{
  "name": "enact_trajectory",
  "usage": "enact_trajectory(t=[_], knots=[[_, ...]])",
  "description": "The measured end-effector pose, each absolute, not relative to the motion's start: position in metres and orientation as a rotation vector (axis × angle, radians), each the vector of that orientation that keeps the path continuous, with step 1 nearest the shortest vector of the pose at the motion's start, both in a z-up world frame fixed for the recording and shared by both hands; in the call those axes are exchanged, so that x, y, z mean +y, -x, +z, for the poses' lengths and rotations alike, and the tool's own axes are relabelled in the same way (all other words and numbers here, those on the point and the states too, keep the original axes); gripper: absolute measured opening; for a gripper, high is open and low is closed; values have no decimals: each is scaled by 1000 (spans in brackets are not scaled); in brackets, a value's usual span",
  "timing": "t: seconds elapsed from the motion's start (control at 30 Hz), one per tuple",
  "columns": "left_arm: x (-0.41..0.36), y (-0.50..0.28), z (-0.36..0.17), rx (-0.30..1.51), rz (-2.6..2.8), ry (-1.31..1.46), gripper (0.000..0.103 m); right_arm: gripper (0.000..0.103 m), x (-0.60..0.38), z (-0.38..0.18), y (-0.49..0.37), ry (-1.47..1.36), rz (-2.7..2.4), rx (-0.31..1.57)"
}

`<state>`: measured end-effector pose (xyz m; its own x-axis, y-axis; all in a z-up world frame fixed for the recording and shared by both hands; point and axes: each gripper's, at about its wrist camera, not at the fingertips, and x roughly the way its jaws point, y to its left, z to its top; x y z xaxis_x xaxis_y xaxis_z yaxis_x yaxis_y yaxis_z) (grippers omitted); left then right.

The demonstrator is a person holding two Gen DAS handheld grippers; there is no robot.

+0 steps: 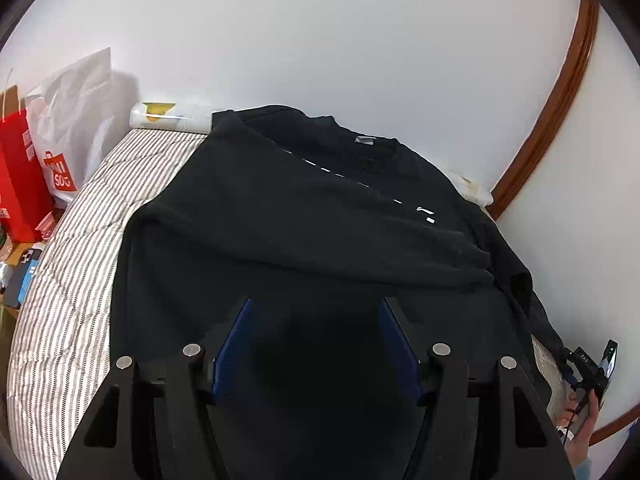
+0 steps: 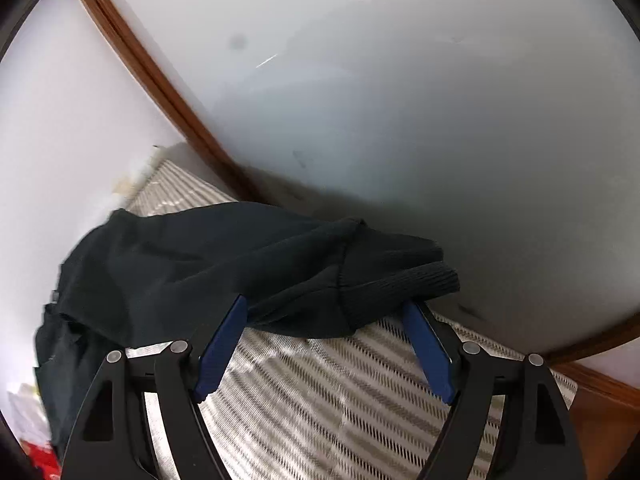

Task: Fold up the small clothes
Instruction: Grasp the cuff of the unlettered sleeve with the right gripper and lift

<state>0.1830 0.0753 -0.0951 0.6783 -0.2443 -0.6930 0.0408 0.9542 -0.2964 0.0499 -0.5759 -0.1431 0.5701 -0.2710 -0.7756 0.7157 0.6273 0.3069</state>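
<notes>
A black sweatshirt (image 1: 304, 220) is spread out over a bed with a striped cover (image 1: 68, 280), collar toward the far edge by the white wall (image 1: 320, 40), and one sleeve is folded across the chest. The left gripper (image 1: 316, 304) hangs over the near hem, its blue pads parted about halfway, with nothing pinched between them; whether the tips touch the fabric is hard to tell, black on black. Over at the right edge of the bed, the right gripper (image 2: 328, 308) is spread wide, with the other sleeve's ribbed cuff (image 2: 416, 280) lying just past its tips, not clamped. The cuff rests on the cover near the corner where the brown wood trim (image 2: 160, 80) runs. Red and white shopping bags (image 1: 40, 152) stand off the left edge.
</notes>
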Motion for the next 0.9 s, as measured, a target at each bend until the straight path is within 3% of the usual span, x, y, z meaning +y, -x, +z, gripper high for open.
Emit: enact_trajectory(t=[0.1,0.27,0.33,0.6,0.9], knots=[[81,-180,-96,821,-148,262,62,78,-577,-145,-59,-636,-657,758],[92,-173,-92,820,-116,250,62,31,-583,-149,-68,-581,-680,757],[96,-171,-90,816,-110,252,62,22,-588,-147,-65,-612,-615,728],[102,-168,-91,813,-123,286,62,18,-577,-129,-48,-555,-560,680],[100,-171,-92,805,-156,305,62,18,-551,-45,-59,-395,-492,566]])
